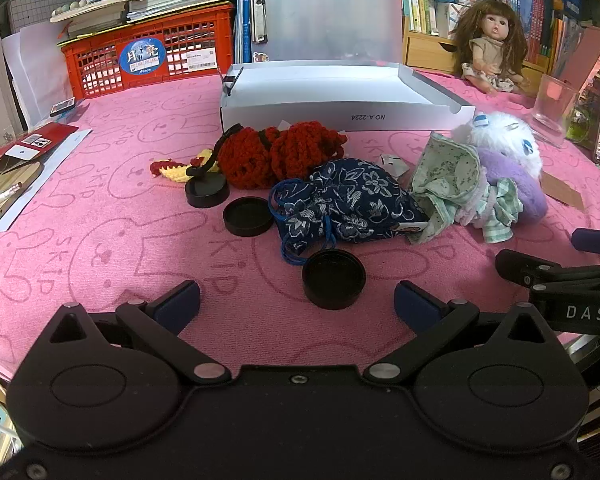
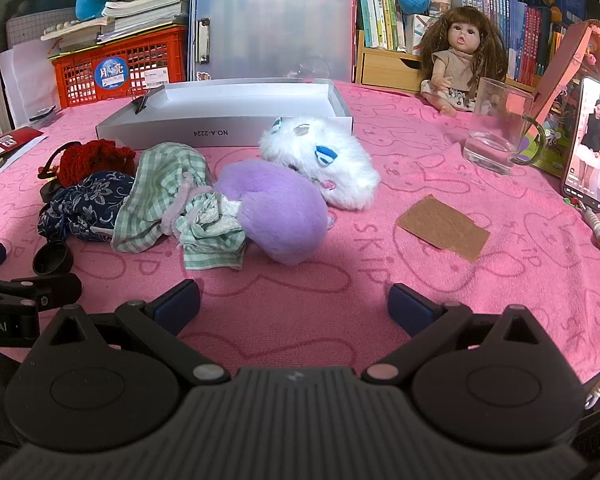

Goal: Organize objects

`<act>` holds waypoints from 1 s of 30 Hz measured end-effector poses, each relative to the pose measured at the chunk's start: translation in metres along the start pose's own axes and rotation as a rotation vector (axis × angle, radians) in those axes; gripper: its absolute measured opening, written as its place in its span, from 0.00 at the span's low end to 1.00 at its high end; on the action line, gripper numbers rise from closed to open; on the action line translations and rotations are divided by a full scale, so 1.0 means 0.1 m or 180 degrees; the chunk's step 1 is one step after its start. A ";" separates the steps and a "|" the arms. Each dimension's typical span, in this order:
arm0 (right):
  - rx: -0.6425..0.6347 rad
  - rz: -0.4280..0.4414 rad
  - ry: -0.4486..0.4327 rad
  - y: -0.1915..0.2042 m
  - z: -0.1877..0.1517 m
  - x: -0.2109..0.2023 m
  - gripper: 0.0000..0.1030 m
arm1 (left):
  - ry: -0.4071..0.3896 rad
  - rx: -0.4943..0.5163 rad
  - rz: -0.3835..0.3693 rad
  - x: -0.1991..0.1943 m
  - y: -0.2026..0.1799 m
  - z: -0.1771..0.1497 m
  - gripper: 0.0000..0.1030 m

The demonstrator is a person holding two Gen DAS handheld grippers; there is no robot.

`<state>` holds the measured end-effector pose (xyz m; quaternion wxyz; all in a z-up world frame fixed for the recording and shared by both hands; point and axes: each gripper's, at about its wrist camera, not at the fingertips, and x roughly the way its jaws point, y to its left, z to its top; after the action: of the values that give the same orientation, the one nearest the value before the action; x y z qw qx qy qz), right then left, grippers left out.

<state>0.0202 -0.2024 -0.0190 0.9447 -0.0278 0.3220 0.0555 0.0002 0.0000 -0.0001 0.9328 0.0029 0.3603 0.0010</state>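
Observation:
On the pink cloth (image 1: 100,216) lies a pile: a red crocheted piece (image 1: 280,152), a blue floral pouch (image 1: 352,204), green checked doll clothes (image 1: 448,176) and a white and purple plush toy (image 2: 300,176). Three black round lids lie near it, one (image 1: 334,280) just ahead of my left gripper (image 1: 296,304), which is open and holds nothing. My right gripper (image 2: 294,304) is open too, over bare cloth in front of the plush toy. Behind the pile stands an open grey box (image 1: 340,96).
A doll (image 2: 460,60) sits at the back right beside a glass mug (image 2: 496,128) and a lit phone (image 2: 590,144). A brown card (image 2: 444,226) lies on the cloth. A red crate (image 1: 148,56), books and a clipboard case line the back.

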 end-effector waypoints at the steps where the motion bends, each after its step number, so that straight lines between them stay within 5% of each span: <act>1: 0.0001 -0.0001 0.0001 0.00 0.00 0.00 1.00 | 0.0000 0.0001 0.0000 0.00 0.00 0.00 1.00; 30: 0.0011 -0.0006 -0.0011 0.01 0.01 -0.01 1.00 | 0.0001 0.0007 -0.0004 0.00 0.00 0.00 1.00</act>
<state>0.0204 -0.2017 -0.0176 0.9453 -0.0264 0.3205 0.0541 0.0001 0.0004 0.0000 0.9328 0.0037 0.3604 0.0001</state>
